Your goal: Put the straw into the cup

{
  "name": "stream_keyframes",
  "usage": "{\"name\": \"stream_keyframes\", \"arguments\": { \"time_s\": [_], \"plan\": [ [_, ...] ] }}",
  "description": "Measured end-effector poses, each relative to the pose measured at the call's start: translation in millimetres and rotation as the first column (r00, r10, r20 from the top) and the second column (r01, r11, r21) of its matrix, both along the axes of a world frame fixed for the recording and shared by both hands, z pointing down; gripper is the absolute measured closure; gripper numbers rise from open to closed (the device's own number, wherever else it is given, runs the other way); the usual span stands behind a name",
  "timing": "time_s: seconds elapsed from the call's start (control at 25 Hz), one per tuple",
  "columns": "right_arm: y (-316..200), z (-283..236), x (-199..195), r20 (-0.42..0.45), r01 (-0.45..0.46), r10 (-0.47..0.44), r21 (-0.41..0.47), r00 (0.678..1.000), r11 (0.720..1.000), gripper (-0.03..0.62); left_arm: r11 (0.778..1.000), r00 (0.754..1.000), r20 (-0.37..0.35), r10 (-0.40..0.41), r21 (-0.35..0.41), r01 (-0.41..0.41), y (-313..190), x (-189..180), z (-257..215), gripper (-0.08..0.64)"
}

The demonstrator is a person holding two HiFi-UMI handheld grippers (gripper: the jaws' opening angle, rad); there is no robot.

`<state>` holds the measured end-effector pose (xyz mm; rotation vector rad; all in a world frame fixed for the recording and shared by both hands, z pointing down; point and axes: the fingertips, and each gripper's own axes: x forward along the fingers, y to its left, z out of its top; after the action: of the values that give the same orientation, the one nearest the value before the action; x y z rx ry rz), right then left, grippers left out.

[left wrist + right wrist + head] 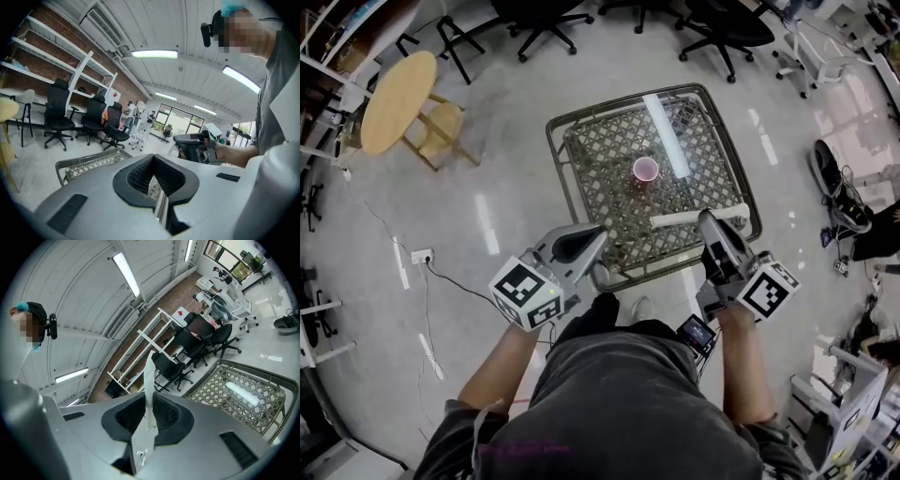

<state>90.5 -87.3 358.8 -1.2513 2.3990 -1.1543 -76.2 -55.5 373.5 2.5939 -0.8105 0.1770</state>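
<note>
Straw (149,376) in the right gripper (147,420), pink cup (645,170) on table (600,159)

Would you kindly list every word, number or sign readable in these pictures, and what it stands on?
No text can be read.
Left marker cube, on the left gripper: square pattern only, no lettering.
Right marker cube, on the right gripper: the same.
Shirt, faint pink print: too blurred.
Straw, small marks near its lower end: too small.
</note>
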Motion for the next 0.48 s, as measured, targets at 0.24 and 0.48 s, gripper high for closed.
{"name": "stream_keyframes", "arguments": {
  "time_s": [0.24, 0.48],
  "plan": [
    [-25.5, 0.4, -14.4, -0.013, -0.03, 0.03, -0.003, 0.999, 1.0, 0.543, 0.999, 0.999, -0.006, 0.032, -0.007, -0.032, -23.8, -13.9, 0.3, 0.549],
    [-44.2, 7.2, -24.0, -0.029, -0.054, 0.053, -0.007, 0.998, 0.999, 0.543, 0.998, 0.998, -0.004, 0.059, -0.004, -0.059, -42.6, -24.0, 4.1, 0.549]
  ]
}}
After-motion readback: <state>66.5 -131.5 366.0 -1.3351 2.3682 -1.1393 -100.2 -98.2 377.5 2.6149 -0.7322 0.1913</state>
